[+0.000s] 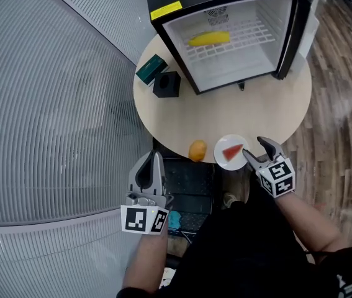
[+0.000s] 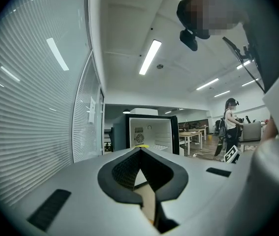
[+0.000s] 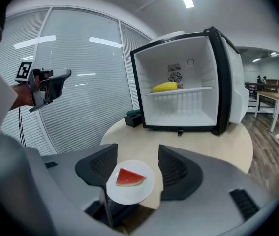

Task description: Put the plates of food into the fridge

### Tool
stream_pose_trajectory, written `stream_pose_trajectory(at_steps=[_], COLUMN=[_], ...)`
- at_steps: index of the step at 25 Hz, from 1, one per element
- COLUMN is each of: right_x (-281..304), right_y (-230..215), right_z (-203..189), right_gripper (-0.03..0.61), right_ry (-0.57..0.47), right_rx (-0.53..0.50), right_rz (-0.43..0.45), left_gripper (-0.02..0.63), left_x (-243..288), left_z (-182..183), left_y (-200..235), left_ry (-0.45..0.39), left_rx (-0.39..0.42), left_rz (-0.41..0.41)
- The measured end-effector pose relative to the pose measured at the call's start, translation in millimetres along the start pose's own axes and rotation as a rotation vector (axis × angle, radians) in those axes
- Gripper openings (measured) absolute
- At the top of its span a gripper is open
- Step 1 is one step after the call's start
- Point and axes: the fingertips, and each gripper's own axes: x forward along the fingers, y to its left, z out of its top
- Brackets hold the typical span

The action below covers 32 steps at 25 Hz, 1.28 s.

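A: Right gripper point(image 1: 253, 148) status?
B: Jaws partly apart. Its own view shows the white plate point(image 1: 227, 161) between them, with no clamp on it.
A: Plate location?
B: Near edge of the round table point(image 1: 225, 113), carrying a watermelon slice point(image 1: 232, 149), with an orange fruit point(image 1: 197, 149) just beside it. The fridge point(image 1: 238, 64) is open at the far side.
A: Left gripper point(image 1: 156, 157)?
B: Jaws together, empty, off the table's near edge.
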Motion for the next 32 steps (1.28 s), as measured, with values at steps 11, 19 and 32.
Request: stream_pose_trajectory(at_steps=[11,19,32], right_x=[12,24,53], right_y=[6,10,22], right_z=[-106,-150,-174], right_gripper=[0.273,0.273,0.236], right_ry=[0.125,0.207,0.241], right_rx=[0.341,0.532,0.761], right_rz=[-0.004,-0.011,0.025], left_gripper=[0.006,0.005,0.006], left_x=[-29,-42,-40], left_z=[-20,-36,-55], left_y=[2,9,19], left_ry=[0.021,0.057,0.115], left_rx=[0.015,0.013,-0.035], left_rz=[0.033,0.056,0.034])
